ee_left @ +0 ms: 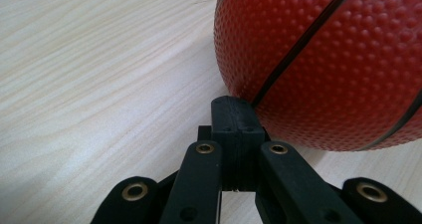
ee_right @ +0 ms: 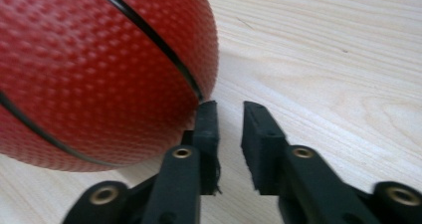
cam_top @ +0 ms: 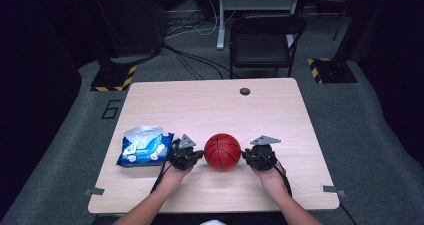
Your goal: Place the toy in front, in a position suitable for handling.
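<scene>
A small red basketball (cam_top: 222, 151) rests on the light wooden table (cam_top: 210, 105), near its front edge. My left gripper (cam_top: 199, 155) lies at the ball's left side, jaws shut with nothing between them. In the left gripper view its closed tips (ee_left: 237, 115) touch the ball (ee_left: 328, 59). My right gripper (cam_top: 246, 156) lies at the ball's right side. In the right gripper view the jaws (ee_right: 230, 119) stand slightly apart with only bare table between them, and the left pad (ee_right: 207, 122) sits against the ball (ee_right: 94, 69).
A blue and white packet of wipes (cam_top: 144, 146) lies on the table just left of my left gripper. A round grommet hole (cam_top: 244, 91) sits near the table's far edge. A black chair (cam_top: 266, 40) stands beyond the table.
</scene>
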The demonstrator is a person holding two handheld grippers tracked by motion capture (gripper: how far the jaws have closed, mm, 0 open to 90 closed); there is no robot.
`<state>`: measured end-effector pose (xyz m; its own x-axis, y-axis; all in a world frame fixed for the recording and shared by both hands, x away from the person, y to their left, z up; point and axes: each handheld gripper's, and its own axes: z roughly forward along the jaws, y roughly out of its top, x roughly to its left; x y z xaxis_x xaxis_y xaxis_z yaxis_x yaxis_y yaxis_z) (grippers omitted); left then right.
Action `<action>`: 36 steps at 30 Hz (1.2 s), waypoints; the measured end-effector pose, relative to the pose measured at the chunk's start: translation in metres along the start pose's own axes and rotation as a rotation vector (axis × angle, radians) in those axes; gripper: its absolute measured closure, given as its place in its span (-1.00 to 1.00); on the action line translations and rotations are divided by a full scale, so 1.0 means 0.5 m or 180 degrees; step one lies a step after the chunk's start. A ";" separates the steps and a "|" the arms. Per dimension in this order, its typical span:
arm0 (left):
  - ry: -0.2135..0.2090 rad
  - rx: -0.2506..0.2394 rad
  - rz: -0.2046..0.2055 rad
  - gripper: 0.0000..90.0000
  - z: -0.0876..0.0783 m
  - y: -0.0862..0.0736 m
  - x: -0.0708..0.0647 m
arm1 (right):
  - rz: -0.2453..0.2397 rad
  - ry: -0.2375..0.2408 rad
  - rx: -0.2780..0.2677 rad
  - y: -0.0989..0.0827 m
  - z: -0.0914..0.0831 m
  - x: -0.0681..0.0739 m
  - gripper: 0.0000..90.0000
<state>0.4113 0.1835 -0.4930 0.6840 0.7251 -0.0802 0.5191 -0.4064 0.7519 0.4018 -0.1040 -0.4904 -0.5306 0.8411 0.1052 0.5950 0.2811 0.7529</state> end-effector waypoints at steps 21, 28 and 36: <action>0.0003 -0.0030 -0.0019 1.00 -0.005 0.000 0.004 | -0.0166 0.0201 -0.0489 0.076 -0.081 0.035 -0.01; 0.0005 -0.0018 -0.0012 1.00 -0.003 0.000 0.005 | -0.0335 0.0276 -0.0441 0.088 -0.070 0.058 -0.05; 0.0004 -0.0006 -0.0004 1.00 -0.003 0.000 0.008 | -0.0481 0.0642 -0.0415 0.097 -0.069 0.057 -0.11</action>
<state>0.4131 0.1874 -0.4922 0.6827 0.7262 -0.0804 0.5189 -0.4045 0.7531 0.3949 -0.0823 -0.4283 -0.7245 0.6815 0.1029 0.4243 0.3235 0.8457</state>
